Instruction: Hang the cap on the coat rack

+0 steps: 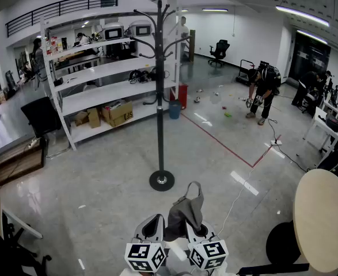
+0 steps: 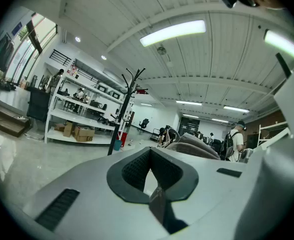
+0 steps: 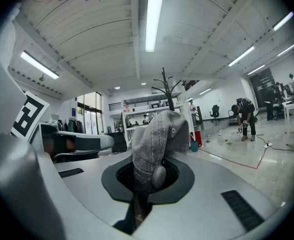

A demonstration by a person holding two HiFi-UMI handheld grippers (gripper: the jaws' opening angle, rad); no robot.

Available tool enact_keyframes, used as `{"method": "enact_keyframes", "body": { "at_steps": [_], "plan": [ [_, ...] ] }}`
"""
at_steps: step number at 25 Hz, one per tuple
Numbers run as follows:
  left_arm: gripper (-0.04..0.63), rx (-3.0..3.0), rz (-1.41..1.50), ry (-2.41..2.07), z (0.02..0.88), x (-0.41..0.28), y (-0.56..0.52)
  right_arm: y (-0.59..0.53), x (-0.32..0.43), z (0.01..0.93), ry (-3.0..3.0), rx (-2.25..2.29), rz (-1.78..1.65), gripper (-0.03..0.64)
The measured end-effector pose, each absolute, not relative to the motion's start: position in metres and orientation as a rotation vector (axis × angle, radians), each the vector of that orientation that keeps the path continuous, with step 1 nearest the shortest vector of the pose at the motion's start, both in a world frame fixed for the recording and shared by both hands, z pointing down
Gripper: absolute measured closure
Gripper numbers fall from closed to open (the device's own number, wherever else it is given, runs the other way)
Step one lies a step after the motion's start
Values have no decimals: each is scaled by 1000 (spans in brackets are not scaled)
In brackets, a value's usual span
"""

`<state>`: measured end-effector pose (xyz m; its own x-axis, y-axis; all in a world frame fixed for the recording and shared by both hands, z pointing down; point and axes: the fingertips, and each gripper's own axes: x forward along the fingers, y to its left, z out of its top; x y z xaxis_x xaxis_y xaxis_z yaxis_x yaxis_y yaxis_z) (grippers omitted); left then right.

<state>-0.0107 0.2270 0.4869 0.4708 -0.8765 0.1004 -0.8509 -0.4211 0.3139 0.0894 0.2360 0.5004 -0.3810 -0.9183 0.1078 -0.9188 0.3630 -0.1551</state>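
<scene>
A grey cap point(image 1: 186, 211) hangs crumpled between my two grippers at the bottom of the head view. My right gripper point(image 3: 147, 181) is shut on the cap point(image 3: 157, 139), whose fabric bulges up out of the jaws. My left gripper point(image 2: 154, 184) is shut, with nothing between its jaws; the cap point(image 2: 197, 146) lies just to its right. The black coat rack point(image 1: 160, 85) stands upright on a round base point(image 1: 161, 180) about a metre ahead, its curved hooks bare. The coat rack point(image 3: 168, 91) rises right behind the cap in the right gripper view, and the coat rack point(image 2: 124, 109) sits left of centre in the left gripper view.
White shelving point(image 1: 99, 73) with cardboard boxes point(image 1: 117, 112) stands behind the rack on the left. A black chair point(image 1: 42, 117) is at far left, a round wooden table point(image 1: 324, 217) at right. A person point(image 1: 261, 91) bends over farther back. A cable point(image 1: 243, 183) runs across the floor.
</scene>
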Motion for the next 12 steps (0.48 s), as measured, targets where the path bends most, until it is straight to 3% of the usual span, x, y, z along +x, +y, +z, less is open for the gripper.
{"method": "enact_keyframes", "body": {
  "at_steps": [12],
  "plan": [
    [594,2420,-108,-1434,490,-5,195,207,96,506,-2570,1766,305,601]
  ]
}}
